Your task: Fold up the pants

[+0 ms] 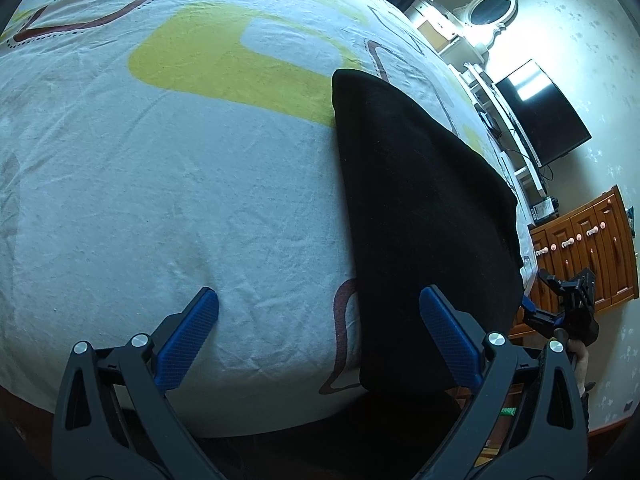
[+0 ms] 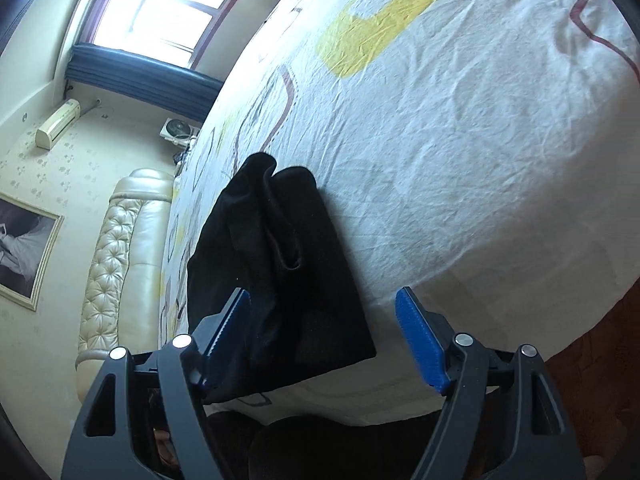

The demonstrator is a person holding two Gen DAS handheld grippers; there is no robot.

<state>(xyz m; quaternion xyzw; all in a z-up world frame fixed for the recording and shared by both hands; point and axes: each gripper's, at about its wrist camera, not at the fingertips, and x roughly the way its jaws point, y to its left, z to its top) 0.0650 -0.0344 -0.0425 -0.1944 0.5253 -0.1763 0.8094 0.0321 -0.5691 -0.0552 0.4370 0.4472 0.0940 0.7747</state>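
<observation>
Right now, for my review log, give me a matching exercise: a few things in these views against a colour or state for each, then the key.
Things:
1. pants
2. left tool
3. bed sheet
4. dresser

Colour or state:
A. white with yellow and maroon shapes
B. black, lying on the bed near its edge
C. brown wood with pale knobs
D. open, holding nothing

Pairs: 1-B, 2-D, 3-A, 4-C

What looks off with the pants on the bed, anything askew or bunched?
The black pants lie folded on the bed sheet, but the far end is bunched into a raised pucker rather than flat. Both tongs, left and right, are open and hold nothing.
</observation>
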